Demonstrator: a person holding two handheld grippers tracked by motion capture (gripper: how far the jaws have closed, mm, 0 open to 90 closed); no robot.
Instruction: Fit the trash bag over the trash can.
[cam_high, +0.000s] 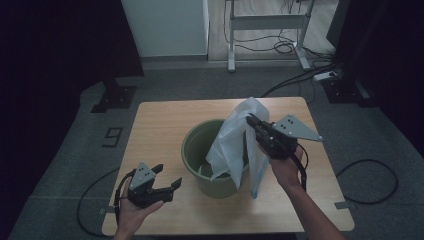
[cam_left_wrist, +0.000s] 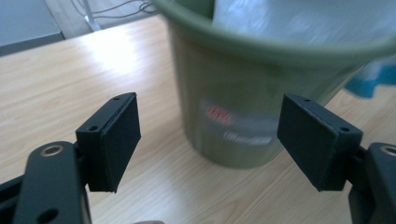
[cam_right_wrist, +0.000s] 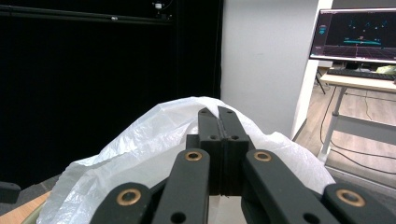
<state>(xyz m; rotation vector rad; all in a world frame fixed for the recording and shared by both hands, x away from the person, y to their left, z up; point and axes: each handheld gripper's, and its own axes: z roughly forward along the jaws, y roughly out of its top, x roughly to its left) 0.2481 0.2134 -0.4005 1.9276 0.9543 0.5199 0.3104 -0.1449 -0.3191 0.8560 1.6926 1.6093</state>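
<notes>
A green plastic bucket (cam_high: 192, 145) stands in the middle of the wooden table (cam_high: 155, 120). A thin white plastic bag (cam_high: 231, 142) hangs over its right rim, partly inside and partly down the outside. My right gripper (cam_high: 251, 121) is held above the bucket's right side, shut on the bag's top edge; in the right gripper view the jaws (cam_right_wrist: 218, 112) are pressed together with the white bag (cam_right_wrist: 140, 140) bunched around them. My left gripper (cam_high: 169, 177) hovers near the table's front left, open and empty, facing the bucket's wall (cam_left_wrist: 224, 98).
A desk frame (cam_high: 265, 22) and cables (cam_high: 295, 80) lie on the floor beyond the table. A monitor (cam_right_wrist: 357, 35) on a desk stands off to the side. Bare table lies left of the bucket.
</notes>
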